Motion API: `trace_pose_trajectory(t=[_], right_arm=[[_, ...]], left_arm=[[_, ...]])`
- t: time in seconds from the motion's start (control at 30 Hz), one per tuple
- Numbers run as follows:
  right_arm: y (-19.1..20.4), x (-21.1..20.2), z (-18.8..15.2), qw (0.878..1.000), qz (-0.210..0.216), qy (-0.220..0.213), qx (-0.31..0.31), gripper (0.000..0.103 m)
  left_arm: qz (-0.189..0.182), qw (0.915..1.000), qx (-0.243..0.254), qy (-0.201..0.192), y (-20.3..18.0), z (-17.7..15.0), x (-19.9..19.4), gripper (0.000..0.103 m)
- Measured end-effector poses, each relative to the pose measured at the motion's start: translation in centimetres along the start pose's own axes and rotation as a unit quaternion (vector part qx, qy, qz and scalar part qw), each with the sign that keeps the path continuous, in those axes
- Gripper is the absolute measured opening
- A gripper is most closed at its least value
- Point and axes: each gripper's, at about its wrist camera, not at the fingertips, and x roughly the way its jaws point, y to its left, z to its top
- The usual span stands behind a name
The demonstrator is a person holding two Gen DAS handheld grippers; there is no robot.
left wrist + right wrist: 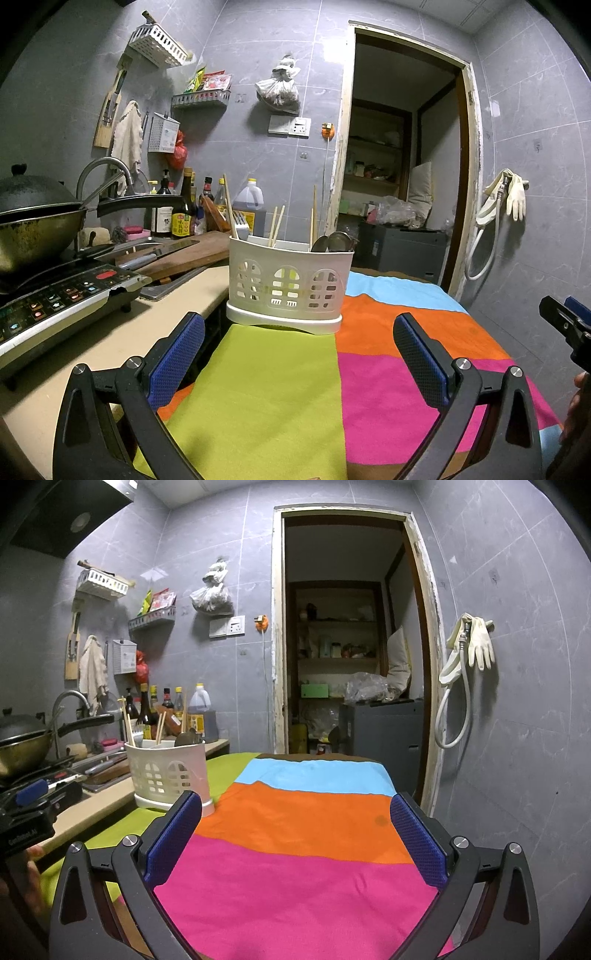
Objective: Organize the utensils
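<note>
At the left, on the counter [122, 332], an induction cooker [55, 306] carries a wok [33, 229]; a knife [162, 249] lies on a cutting board [192, 254] beyond. The left gripper [299, 354] hovers over the green stripe of the striped cloth [388, 369], jaws spread wide, holding nothing, aimed at the white utensil caddy [286, 286]. The caddy stands at the cloth's far left corner, just beside the counter edge. Its compartments hold chopsticks [277, 225], a fork [240, 223] and spoons [334, 242], upright, apparently already sorted. The right gripper [295, 840], also spread and empty, hangs over the pink stripe; no loose utensil shows on the cloth.
</note>
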Motion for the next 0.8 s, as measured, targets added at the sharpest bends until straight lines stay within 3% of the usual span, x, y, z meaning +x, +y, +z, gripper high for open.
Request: trace_pose_trajectory(t=[0.8], right_arm=[[-0.01, 0.13, -0.01, 1.0, -0.001, 0.002, 0.002, 0.103]], left_arm=[[0.0, 1.0, 0.001, 0.001, 0.28, -0.14, -0.05, 0.1]])
